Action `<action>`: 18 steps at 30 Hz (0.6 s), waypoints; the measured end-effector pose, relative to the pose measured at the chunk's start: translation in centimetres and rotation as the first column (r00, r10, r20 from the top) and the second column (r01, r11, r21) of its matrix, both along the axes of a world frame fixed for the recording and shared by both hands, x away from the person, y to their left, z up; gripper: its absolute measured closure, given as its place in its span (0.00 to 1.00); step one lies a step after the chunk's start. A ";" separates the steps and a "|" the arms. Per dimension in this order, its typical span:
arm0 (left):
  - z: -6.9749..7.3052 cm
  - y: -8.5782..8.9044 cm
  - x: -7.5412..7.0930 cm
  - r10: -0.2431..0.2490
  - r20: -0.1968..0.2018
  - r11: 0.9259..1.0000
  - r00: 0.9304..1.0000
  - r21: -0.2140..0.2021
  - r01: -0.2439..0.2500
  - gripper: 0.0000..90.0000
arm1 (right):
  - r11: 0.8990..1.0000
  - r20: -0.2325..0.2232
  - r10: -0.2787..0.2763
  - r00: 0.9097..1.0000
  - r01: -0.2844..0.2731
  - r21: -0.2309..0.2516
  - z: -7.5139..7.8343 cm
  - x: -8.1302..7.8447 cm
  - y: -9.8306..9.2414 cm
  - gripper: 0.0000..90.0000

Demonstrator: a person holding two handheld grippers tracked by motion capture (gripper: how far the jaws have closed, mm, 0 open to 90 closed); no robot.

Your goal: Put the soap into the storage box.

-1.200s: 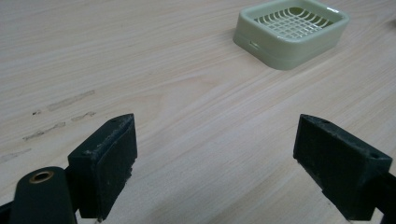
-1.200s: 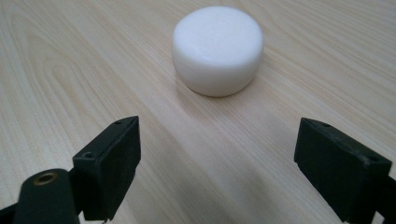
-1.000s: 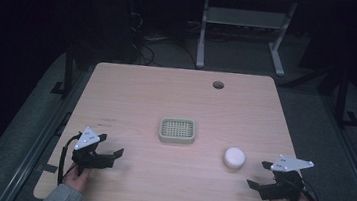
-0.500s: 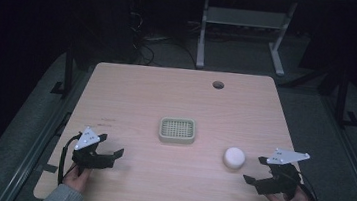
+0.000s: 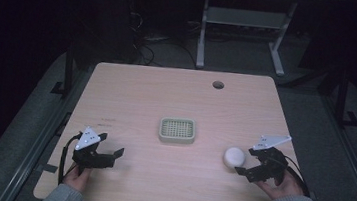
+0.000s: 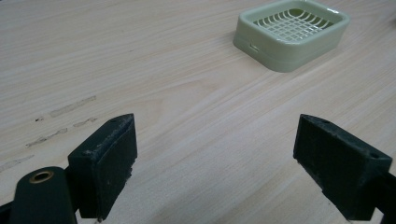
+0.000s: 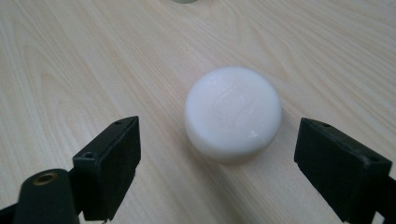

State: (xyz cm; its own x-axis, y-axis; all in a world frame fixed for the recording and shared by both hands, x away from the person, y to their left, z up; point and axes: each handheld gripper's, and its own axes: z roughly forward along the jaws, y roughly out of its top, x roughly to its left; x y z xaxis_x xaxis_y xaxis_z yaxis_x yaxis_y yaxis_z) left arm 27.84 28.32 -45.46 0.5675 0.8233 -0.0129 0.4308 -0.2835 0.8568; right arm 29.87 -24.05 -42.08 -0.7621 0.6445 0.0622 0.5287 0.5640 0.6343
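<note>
A round white bar of soap (image 5: 234, 156) (image 7: 233, 112) lies on the wooden table (image 5: 177, 95) at the right. My right gripper (image 5: 246, 162) (image 7: 229, 168) is open just right of it, its jaws wide apart and the soap a little ahead of them, untouched. A pale green soap dish (image 5: 177, 130) (image 6: 292, 31) with a grid top sits at the table's middle. Near the front left my left gripper (image 5: 111, 146) (image 6: 224, 163) is open over bare wood, with nothing between its jaws; the dish lies ahead and to its right.
A round cable hole (image 5: 218, 84) is near the table's far edge. Faint scuff marks (image 6: 65, 109) streak the wood ahead of the left gripper. A metal desk frame (image 5: 239, 31) stands on the dark floor beyond the table.
My right gripper has moved left toward the soap, closing the gap to it. The left gripper, soap and dish have stayed where they were.
</note>
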 end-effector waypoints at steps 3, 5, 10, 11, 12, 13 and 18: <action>0.0 0.0 0.0 0.005 0.002 1.000 1.000 -0.004 -0.005 0.15 | 1.000 -0.013 0.004 1.000 -0.004 -0.014 0.0 0.7 0.3 0.15; 0.0 0.0 0.0 0.005 0.005 1.000 1.000 -0.005 -0.005 0.15 | 1.000 -0.024 0.005 1.000 -0.006 -0.019 -0.2 1.1 0.6 0.15; 0.1 0.0 0.0 0.006 0.000 1.000 1.000 0.001 -0.006 0.15 | 0.998 -0.046 0.013 0.999 -0.016 -0.059 -0.6 1.8 1.2 0.15; 0.1 0.0 0.0 0.005 0.000 1.000 1.000 0.003 -0.005 0.15 | 0.998 -0.044 0.016 0.999 -0.018 -0.065 -0.7 2.0 1.5 0.15; 0.1 0.0 0.0 0.006 -0.001 1.000 1.000 -0.001 -0.006 0.15 | 0.997 -0.054 0.018 0.998 -0.023 -0.076 -0.8 2.3 1.8 0.15; 0.1 0.0 0.0 0.007 -0.001 1.000 1.000 -0.001 -0.007 0.15 | 0.996 -0.054 0.017 0.998 -0.021 -0.082 -0.8 2.4 1.9 0.15; 0.1 -0.1 0.0 0.007 0.000 1.000 1.000 -0.001 -0.007 0.15 | 0.995 -0.056 0.017 0.998 -0.023 -0.102 -0.9 2.9 2.2 0.15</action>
